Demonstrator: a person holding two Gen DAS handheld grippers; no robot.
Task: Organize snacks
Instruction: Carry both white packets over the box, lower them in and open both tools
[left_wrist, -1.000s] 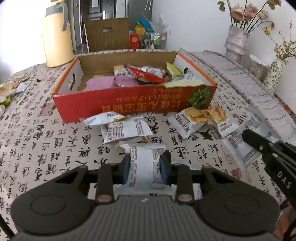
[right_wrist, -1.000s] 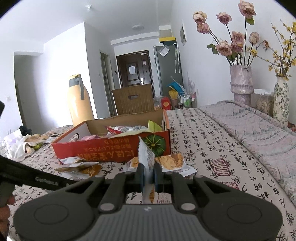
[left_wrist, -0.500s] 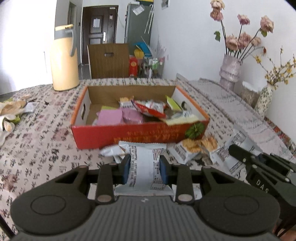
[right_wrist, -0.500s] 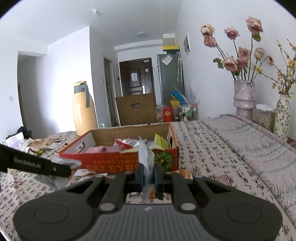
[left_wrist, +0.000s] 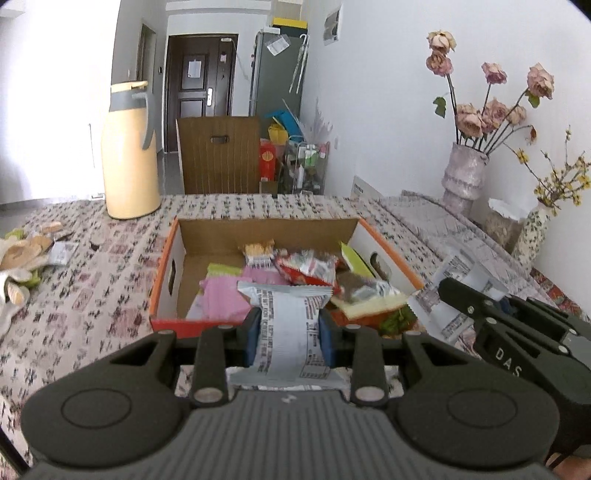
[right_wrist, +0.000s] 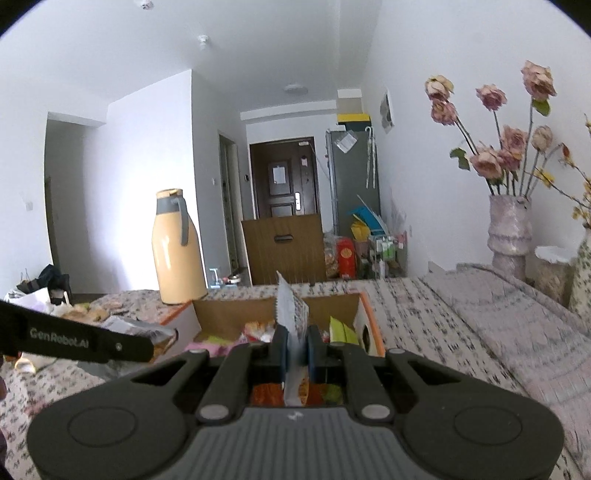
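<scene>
Jaws of both grippers are clamping snack packets: left gripper (left_wrist: 289, 329) holding a flat packet (left_wrist: 286, 325), right gripper (right_wrist: 295, 349) pinching another (right_wrist: 291, 317) edgewise. Box (left_wrist: 168, 291) is lying at twelve o'clock.

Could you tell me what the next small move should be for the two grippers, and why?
Probably carry both forward over the open cardboard box and let go there. The left gripper is shut on a grey snack packet, the right gripper on a thin packet, and both sit just short of the box, which already holds snacks.
</scene>
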